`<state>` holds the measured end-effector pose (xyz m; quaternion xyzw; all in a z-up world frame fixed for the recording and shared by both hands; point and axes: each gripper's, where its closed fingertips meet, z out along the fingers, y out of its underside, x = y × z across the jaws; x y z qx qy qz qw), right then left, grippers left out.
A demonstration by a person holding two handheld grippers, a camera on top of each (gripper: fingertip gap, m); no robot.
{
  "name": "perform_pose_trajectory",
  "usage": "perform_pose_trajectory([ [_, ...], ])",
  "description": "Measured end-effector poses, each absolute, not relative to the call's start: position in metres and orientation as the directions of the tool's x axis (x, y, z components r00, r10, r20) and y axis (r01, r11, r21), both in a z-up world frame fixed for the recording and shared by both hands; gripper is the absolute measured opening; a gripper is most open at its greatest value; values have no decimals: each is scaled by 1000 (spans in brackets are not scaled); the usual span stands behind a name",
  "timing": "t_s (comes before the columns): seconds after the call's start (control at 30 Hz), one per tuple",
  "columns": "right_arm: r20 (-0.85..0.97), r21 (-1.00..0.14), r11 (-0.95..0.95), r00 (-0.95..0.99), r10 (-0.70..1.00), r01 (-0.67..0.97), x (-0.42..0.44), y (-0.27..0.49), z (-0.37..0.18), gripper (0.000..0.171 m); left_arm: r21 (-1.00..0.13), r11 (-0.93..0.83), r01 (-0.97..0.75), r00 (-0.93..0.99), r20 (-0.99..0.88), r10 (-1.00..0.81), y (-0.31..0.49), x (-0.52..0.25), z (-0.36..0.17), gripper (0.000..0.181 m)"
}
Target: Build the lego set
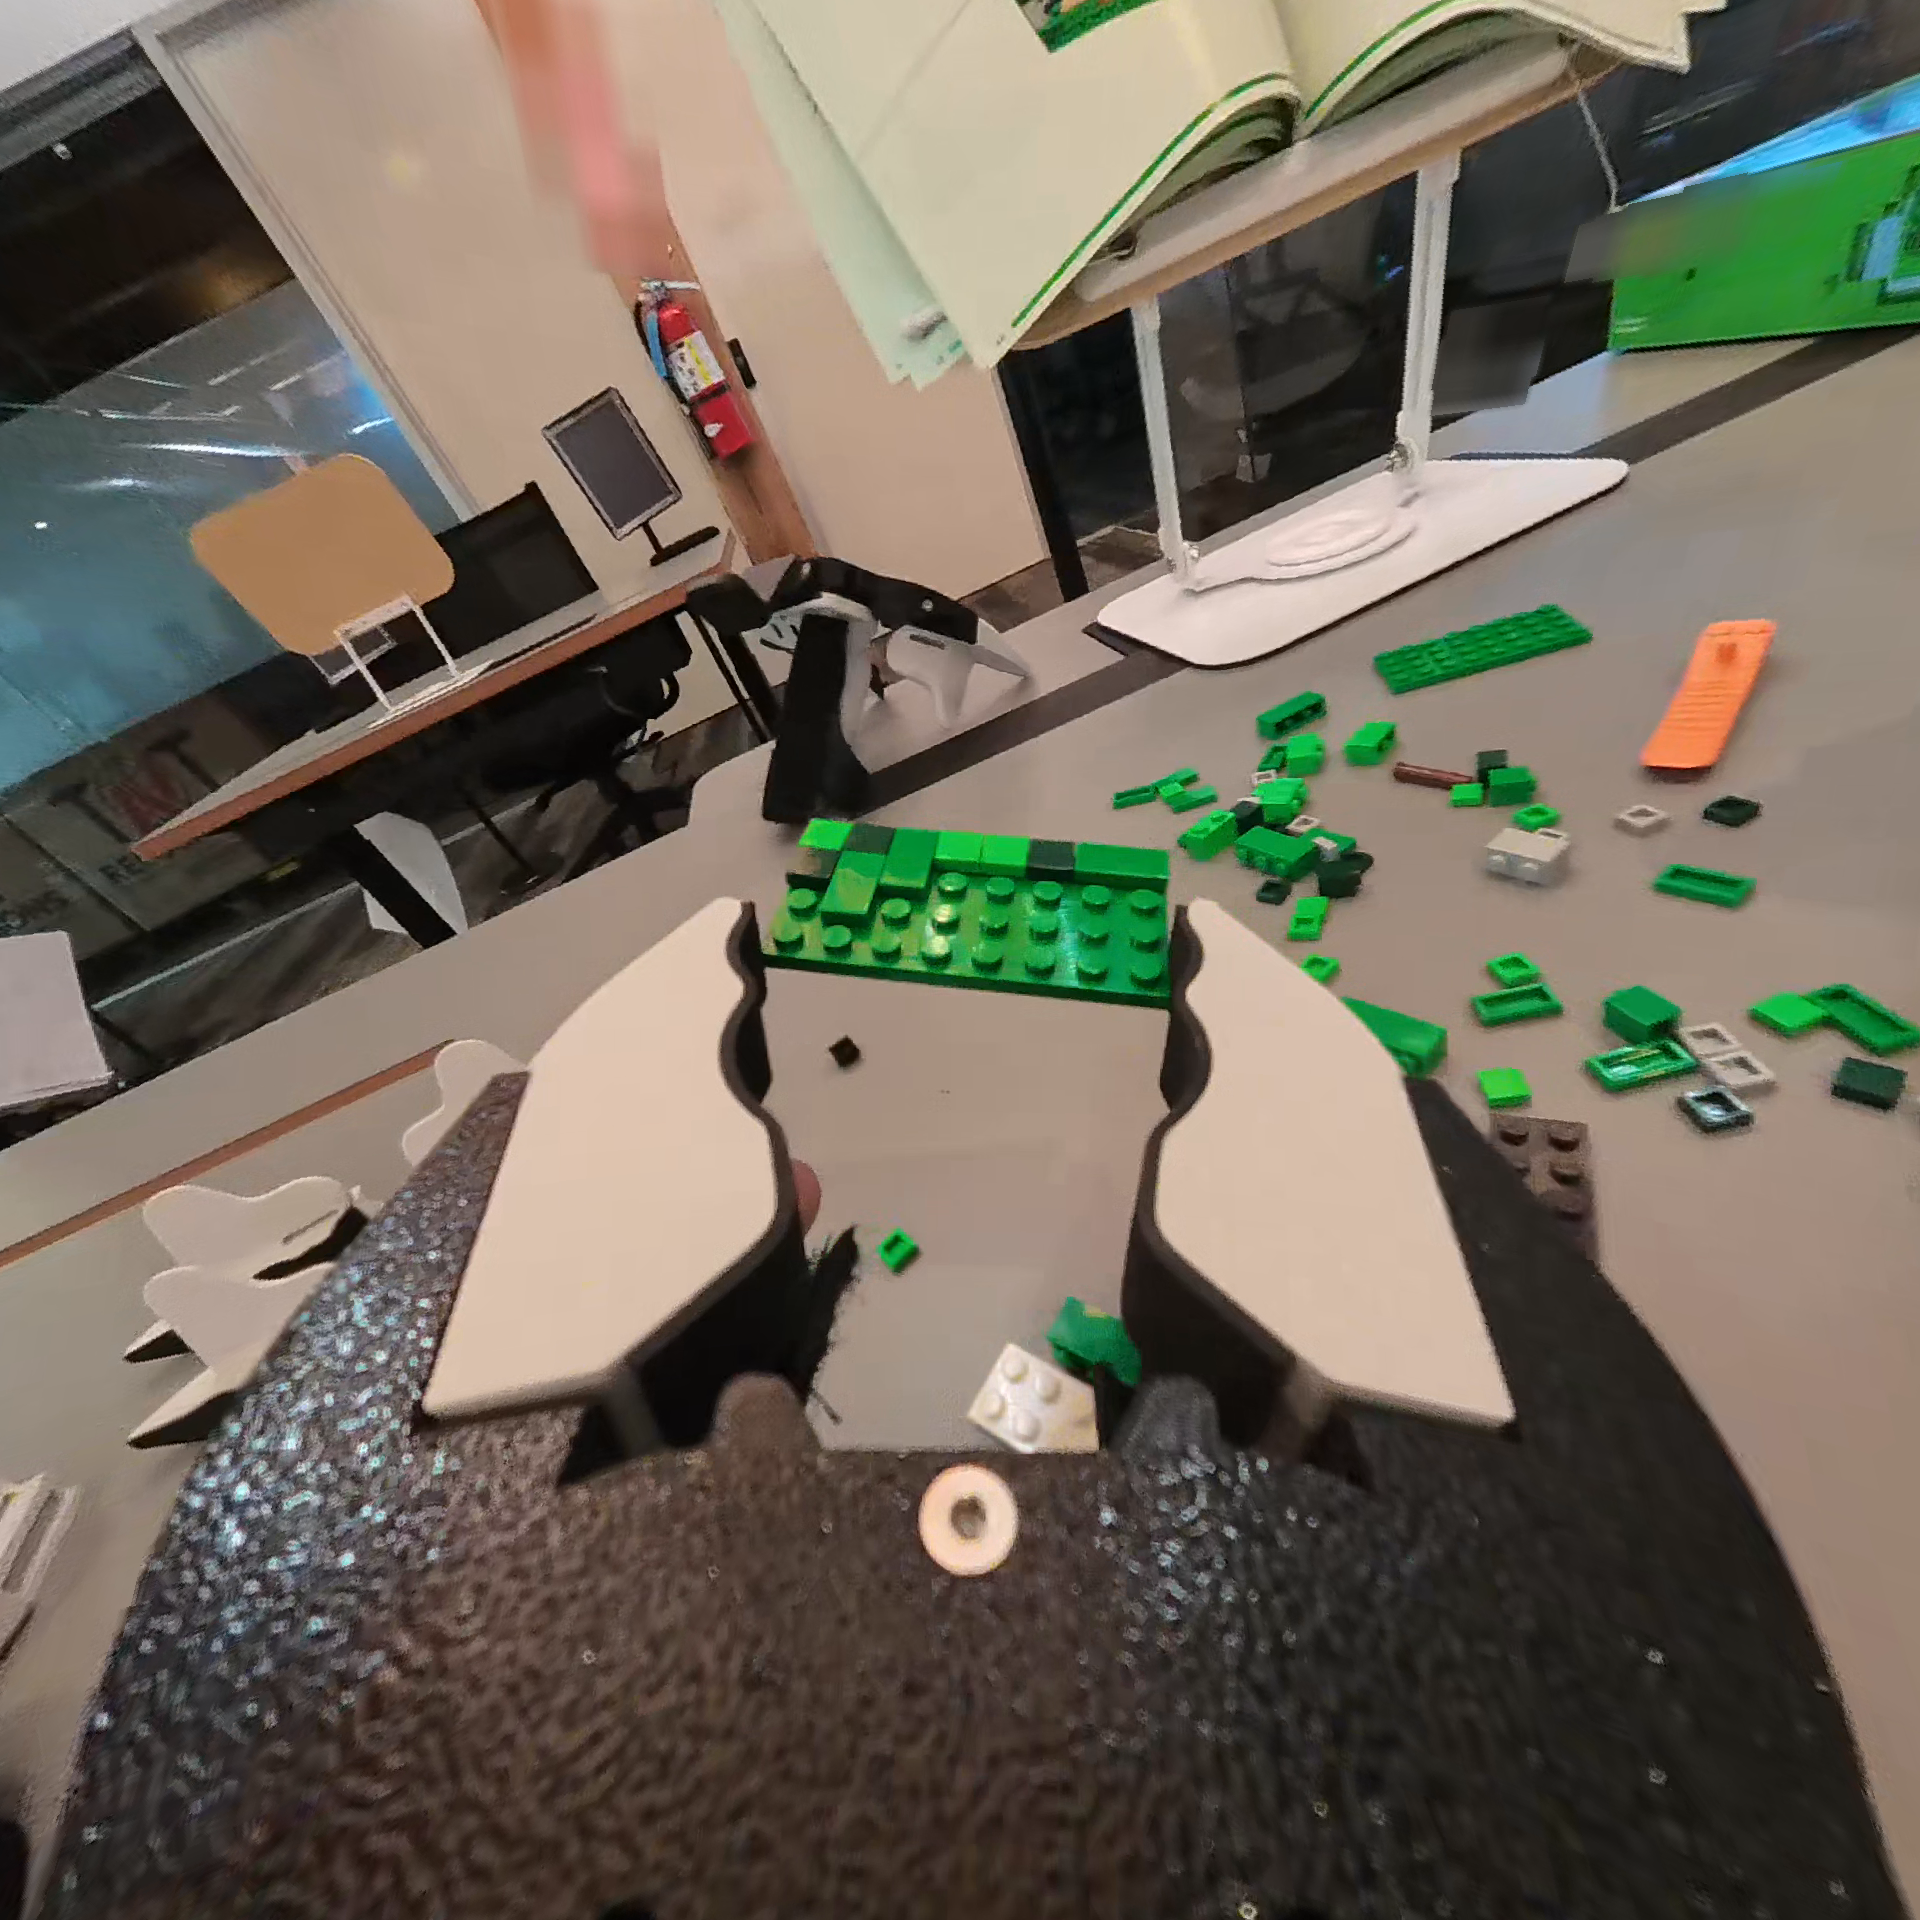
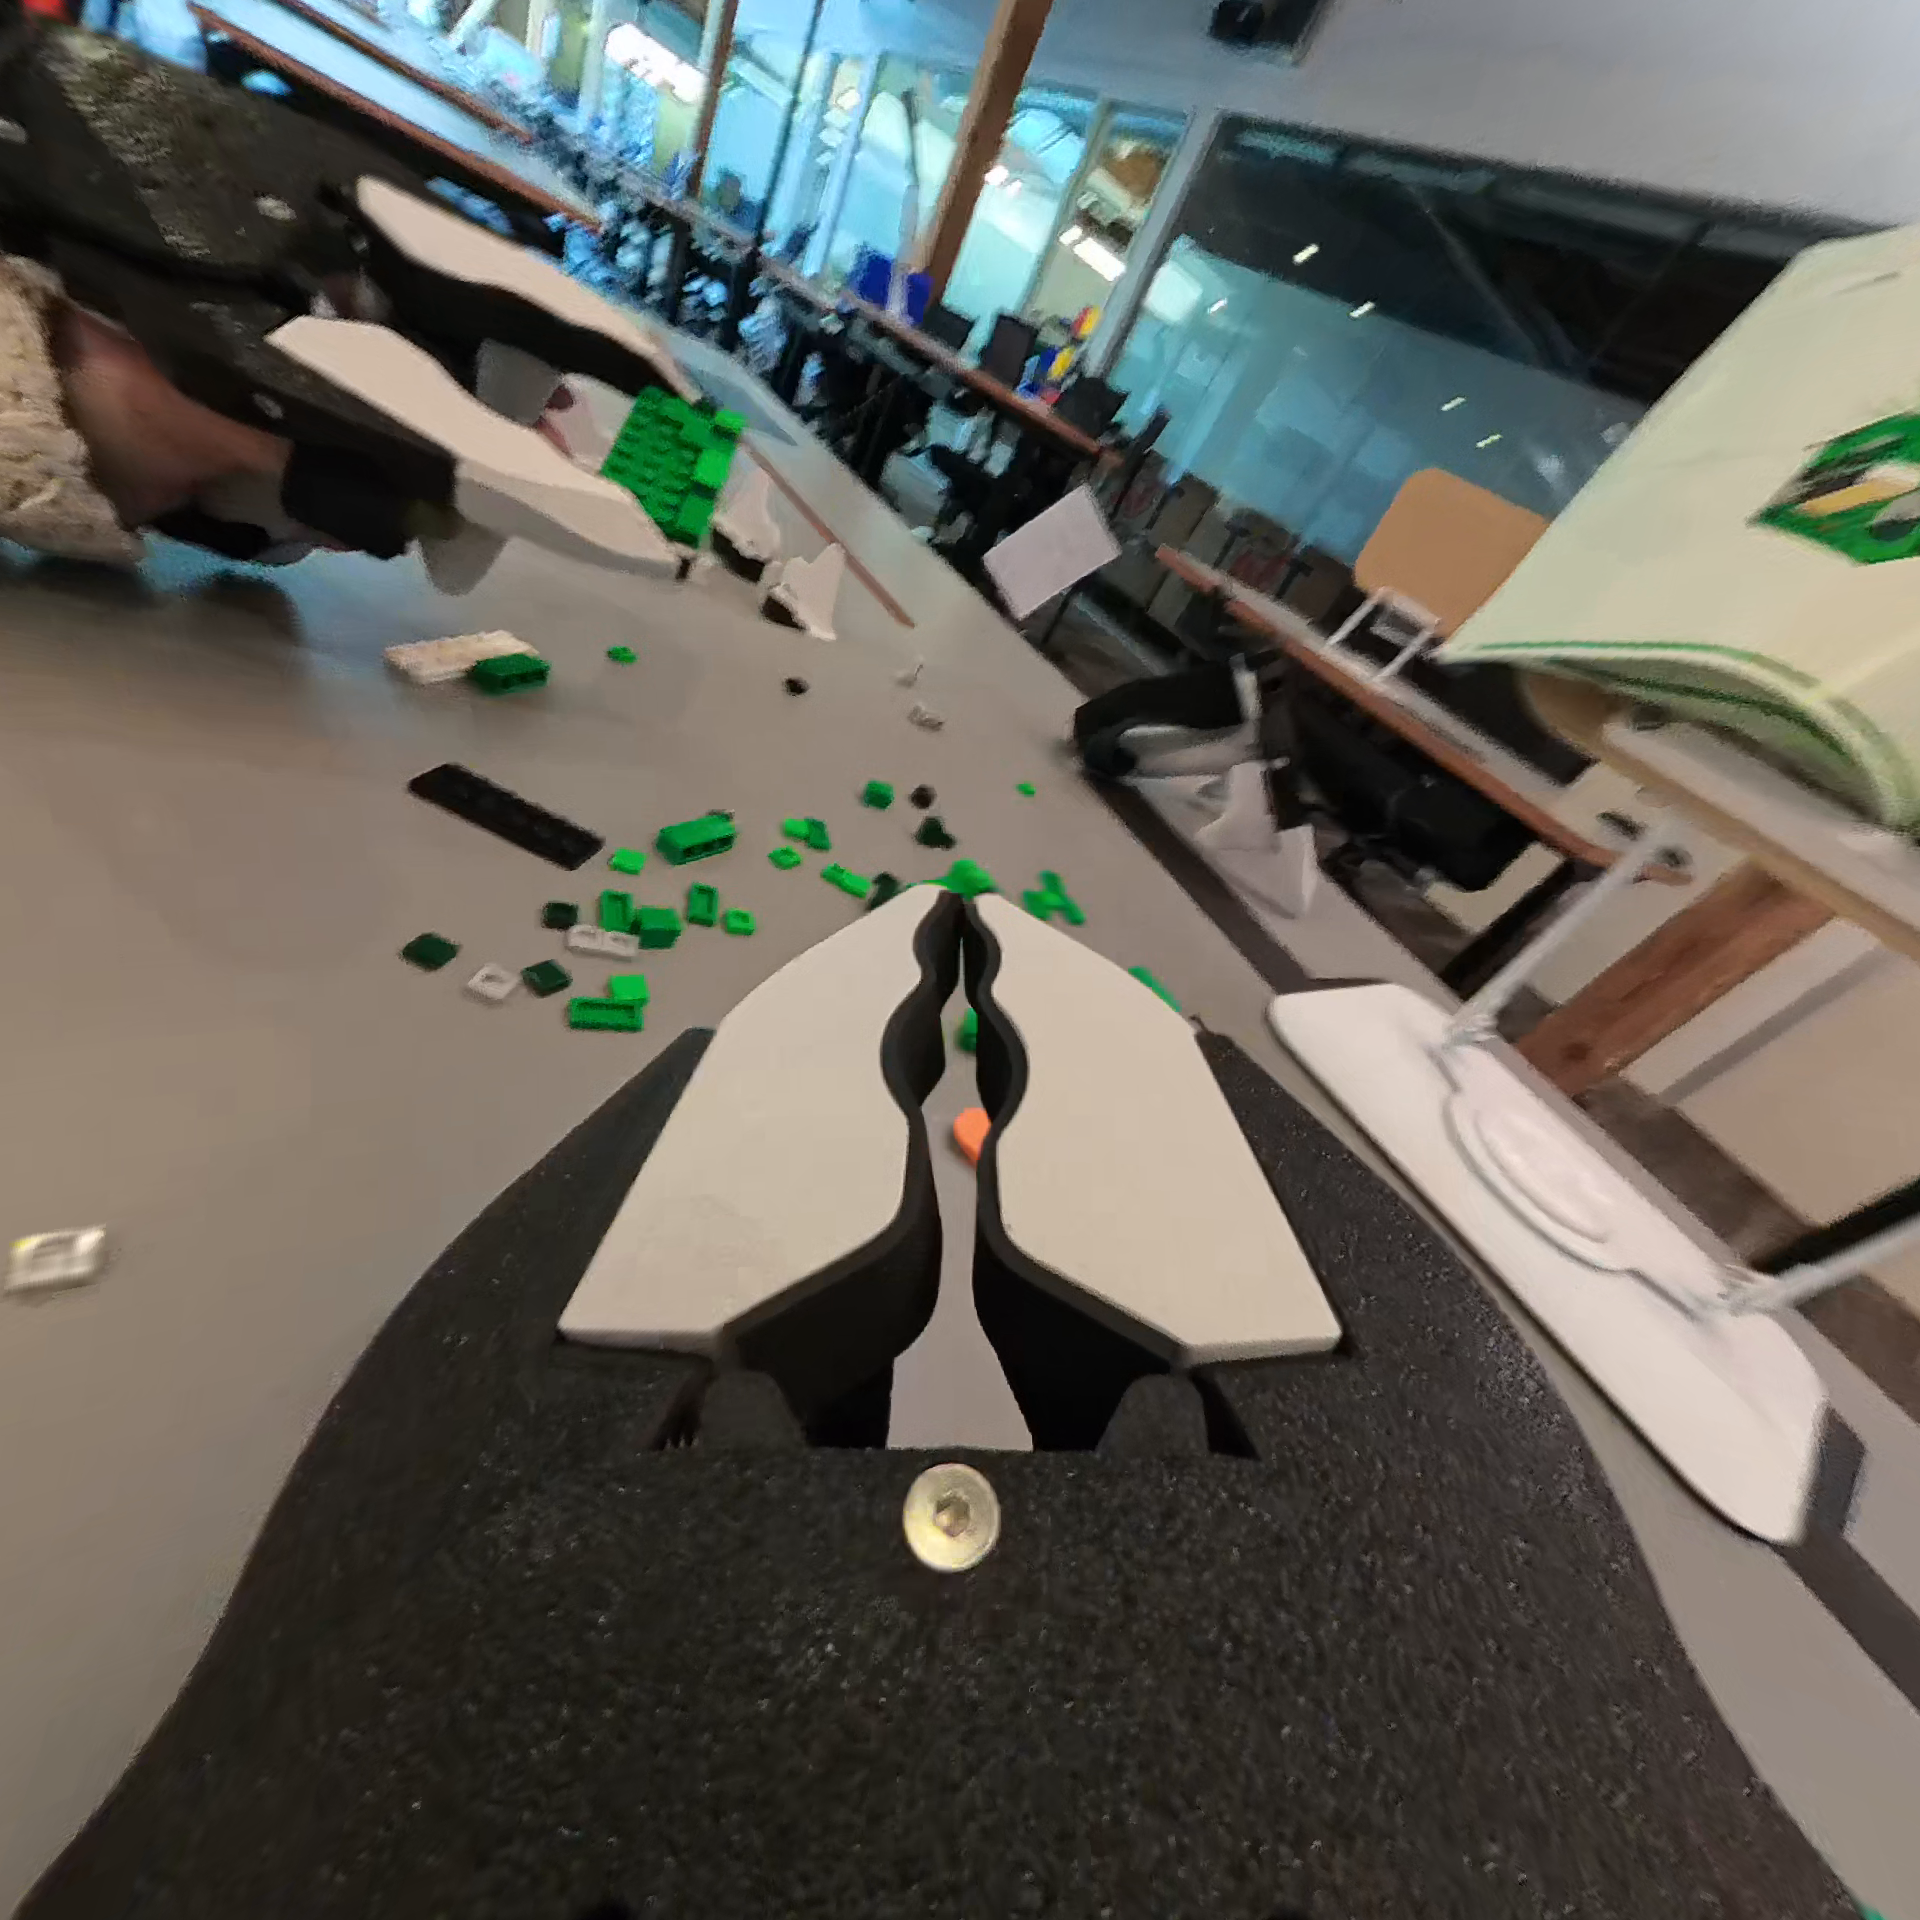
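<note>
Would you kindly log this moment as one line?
left hand-held gripper: holds green plate | right hand-held gripper: shut, empty | loose bricks: scattered

A grey table (image 1: 1039,1143) carries everything. On it lie many loose green bricks (image 1: 1278,831), mostly at the right, and some small grey pieces (image 1: 1527,854) among them. A long green plate (image 1: 1481,649) and an orange tool (image 1: 1709,694) lie farther away. A black plate (image 2: 504,816) lies nearer. The white stand base (image 1: 1351,551) rests at the far edge.
</note>
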<state>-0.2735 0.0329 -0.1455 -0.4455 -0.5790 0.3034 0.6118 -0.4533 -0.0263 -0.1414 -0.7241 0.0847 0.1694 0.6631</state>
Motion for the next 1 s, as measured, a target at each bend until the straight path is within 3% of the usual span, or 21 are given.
perform_pose_trajectory([
  [0.2, 242, -889, 308, -225, 944, 339, -278, -7, -180, 4, -913, -102, -395, 911, -404, 86, -24, -448, -143, 74],
  [0.37, 184, -886, 334, -419, 889, 321, -259, -43, -186, 6, -907, -80, -414, 891, -422, 168, -28, -460, -134, 74],
  [0.6, 203, -875, 347, -394, 896, 338, -258, -43, -190, 10, -932, -83, -353, 883, -362, 299, -36, -495, -127, 74],
  [1.0, 189, -858, 294, -273, 943, 421, -267, -25, -196, 14, -913, -70, -403, 884, -408, 228, -30, -476, -131, 74],
])
